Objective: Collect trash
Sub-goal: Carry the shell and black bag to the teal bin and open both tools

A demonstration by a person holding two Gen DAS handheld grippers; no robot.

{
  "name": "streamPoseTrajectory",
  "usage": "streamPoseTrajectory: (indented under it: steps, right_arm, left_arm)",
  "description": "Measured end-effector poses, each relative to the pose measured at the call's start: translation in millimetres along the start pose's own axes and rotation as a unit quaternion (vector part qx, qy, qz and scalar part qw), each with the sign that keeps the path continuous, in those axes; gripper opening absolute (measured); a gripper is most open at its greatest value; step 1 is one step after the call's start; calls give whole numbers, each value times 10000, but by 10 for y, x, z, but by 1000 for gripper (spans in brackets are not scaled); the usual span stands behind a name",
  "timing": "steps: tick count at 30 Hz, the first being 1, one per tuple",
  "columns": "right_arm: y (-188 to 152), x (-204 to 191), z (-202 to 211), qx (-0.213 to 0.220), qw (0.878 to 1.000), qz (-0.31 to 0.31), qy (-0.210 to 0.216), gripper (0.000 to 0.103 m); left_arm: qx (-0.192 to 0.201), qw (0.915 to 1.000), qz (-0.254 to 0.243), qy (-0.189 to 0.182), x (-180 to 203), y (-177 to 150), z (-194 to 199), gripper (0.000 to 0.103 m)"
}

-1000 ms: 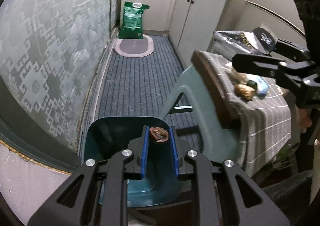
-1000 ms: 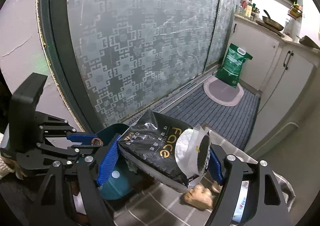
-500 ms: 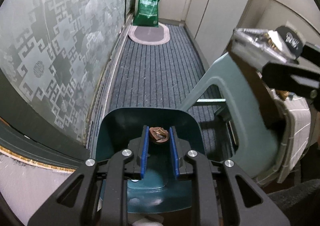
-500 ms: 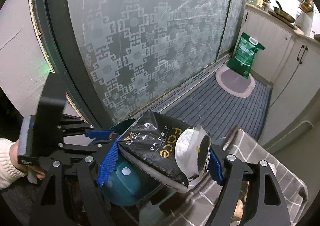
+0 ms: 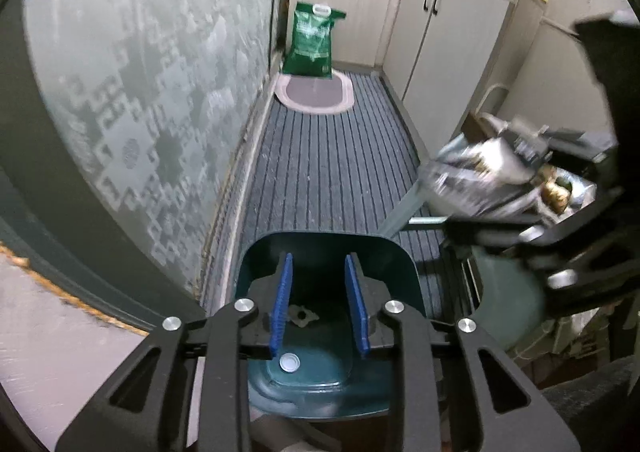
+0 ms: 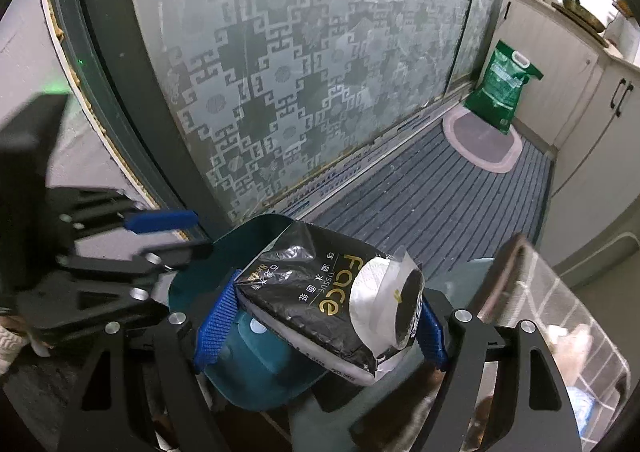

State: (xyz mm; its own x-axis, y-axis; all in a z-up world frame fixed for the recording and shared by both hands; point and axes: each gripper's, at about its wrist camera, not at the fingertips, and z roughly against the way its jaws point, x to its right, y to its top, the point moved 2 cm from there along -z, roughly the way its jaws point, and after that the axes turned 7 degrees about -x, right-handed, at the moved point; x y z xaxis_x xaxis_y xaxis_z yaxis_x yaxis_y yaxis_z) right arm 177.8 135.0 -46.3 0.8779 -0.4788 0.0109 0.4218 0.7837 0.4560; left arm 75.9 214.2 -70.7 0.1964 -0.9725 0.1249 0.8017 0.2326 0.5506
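Observation:
A dark teal trash bin point(image 5: 320, 239) stands on the floor right under my left gripper point(image 5: 318, 260). Its jaws are opening, with nothing between the blue pads point(image 5: 282, 304). Below them a small brown scrap point(image 5: 302, 314) and a white cap point(image 5: 290, 363) lie inside the bin. My right gripper point(image 6: 330, 304) is shut on a black tissue pack point(image 6: 304, 284) with white paper sticking out, held tilted over the bin point(image 6: 256, 368). In the left wrist view the pack point(image 5: 472, 175) shows blurred at the right. In the right wrist view the left gripper point(image 6: 160, 219) is at the left.
A patterned glass sliding door point(image 5: 140, 91) runs along the left. A striped floor mat point(image 5: 328, 171) leads to an oval rug point(image 5: 316, 95), a green bag point(image 5: 312, 39) and white cabinets point(image 5: 440, 51). A table with a checked cloth point(image 6: 560, 304) and a grey-green chair point(image 5: 508, 292) crowd the right.
The left gripper's jaws have spread and the brown scrap has dropped from between them into the bin. The right gripper has come lower and closer over the bin with the tissue pack.

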Motion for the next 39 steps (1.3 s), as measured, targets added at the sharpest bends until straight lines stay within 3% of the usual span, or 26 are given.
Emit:
streamPoseTrajectory:
  steps: [8,16,21,30,39]
  right_arm:
    - [52,-274,-334,-322,9992,107,211,78]
    - [12,-477,-599,-675,9965,170,472,84]
    - [4,-440,-574,-701,9950,7,705,87]
    - [-16,-463,-457,-593,9955,94,738,86]
    - [-5,-430,-125,-131,9961,107,870,67]
  left_arm:
    - [436,9989,120,-156,-72,18,463,23]
    - [552,9982,115,-187,-88,-22,663,23]
    - [592,9980,142,-177,-104,-4,709,23]
    - [705,9974,58,-169,10,7,830,23]
    - [848,9963,25,-152,157,123,885,25]
